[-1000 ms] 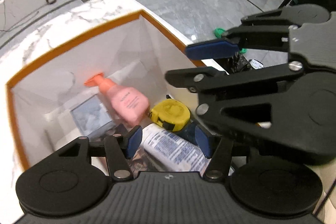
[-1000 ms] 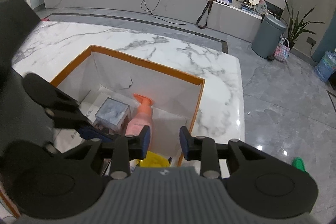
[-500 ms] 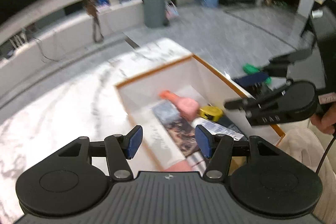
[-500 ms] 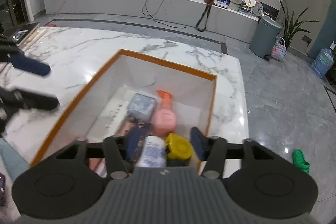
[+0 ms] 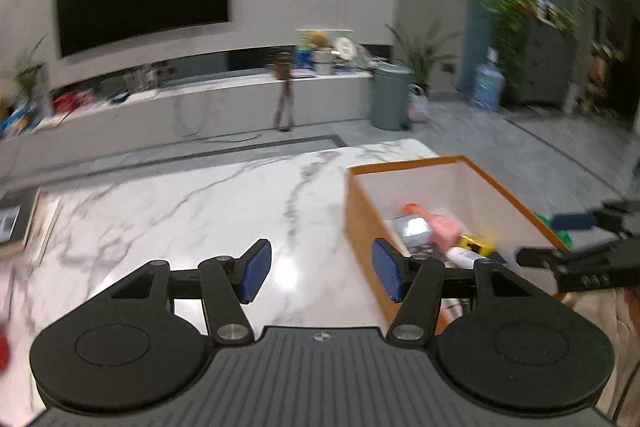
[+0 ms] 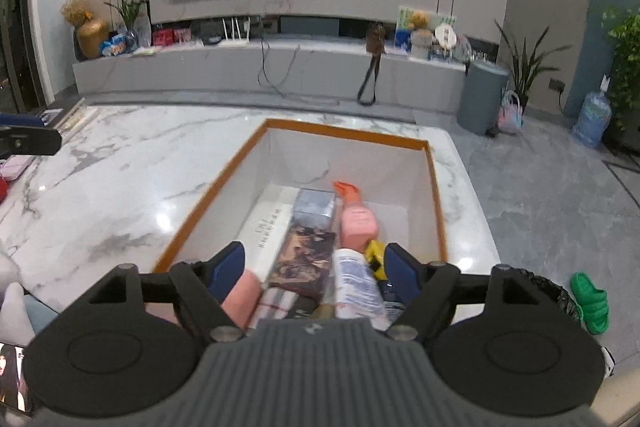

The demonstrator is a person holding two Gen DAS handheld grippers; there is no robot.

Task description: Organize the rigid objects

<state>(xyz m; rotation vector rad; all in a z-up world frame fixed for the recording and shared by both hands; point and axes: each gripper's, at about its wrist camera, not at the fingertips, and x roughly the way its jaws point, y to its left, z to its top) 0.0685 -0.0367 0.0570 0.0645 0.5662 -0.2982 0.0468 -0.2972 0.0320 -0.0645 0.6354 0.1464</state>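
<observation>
**Both grippers spread, nothing held**

Left gripper (image 5: 318, 277) hangs spread over bare marble table (image 5: 180, 223); right gripper (image 6: 314, 273) hangs spread above the orange-rimmed box (image 6: 348, 133). Inside lie a pink pump bottle (image 6: 356, 223), yellow tape measure (image 6: 374, 257), white tube (image 6: 354, 281) and books, their near ends hidden behind the fingers.

Both the left gripper (image 5: 316, 277) and the right gripper (image 6: 315, 277) are showing matte black linkage arms with silver screws, blue rubber pads (image 5: 255, 273) on the fingers, round discs and a ribbed grey housing.
</observation>
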